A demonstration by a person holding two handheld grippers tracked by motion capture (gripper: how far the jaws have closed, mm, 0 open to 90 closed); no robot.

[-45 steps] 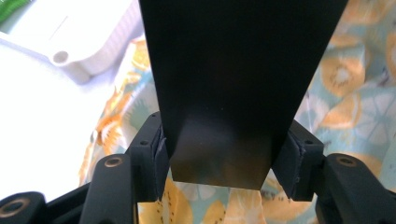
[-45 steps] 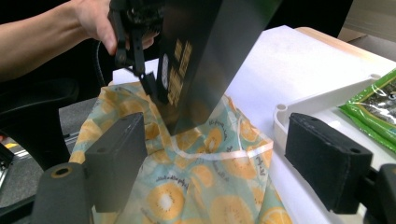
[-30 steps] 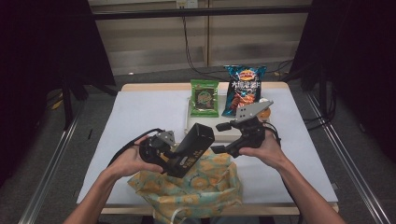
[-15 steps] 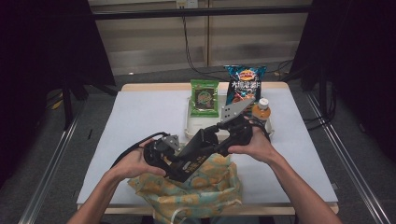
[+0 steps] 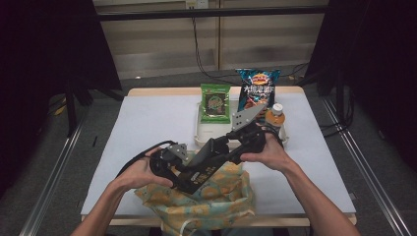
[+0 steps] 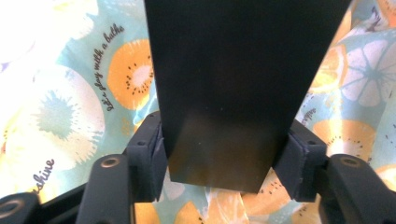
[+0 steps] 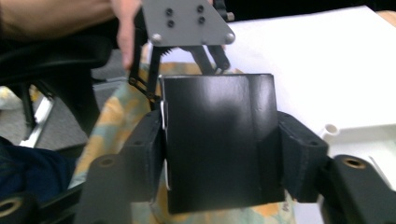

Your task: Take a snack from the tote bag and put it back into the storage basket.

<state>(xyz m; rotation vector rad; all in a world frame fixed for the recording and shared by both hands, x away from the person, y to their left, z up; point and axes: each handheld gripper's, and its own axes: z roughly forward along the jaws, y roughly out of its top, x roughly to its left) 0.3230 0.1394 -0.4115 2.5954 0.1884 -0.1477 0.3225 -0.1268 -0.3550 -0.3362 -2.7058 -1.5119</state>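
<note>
A long black box is held tilted over a fruit-print bag at the table's front edge. My left gripper is shut on its lower, near end. My right gripper is shut on its upper, far end. In the left gripper view the box sits pinched between both pads, with the bag's cloth right behind it. In the right gripper view the box is clamped between the pads, and the left gripper's grey plate shows beyond it.
A white tray stands mid-table behind the box. A green snack packet, a blue chips bag and an orange drink bottle are at the tray's far side. White tabletop lies to the left.
My right gripper came in from beside the bottle and shut on the box's upper end. The left gripper kept hold of the box over the bag.
</note>
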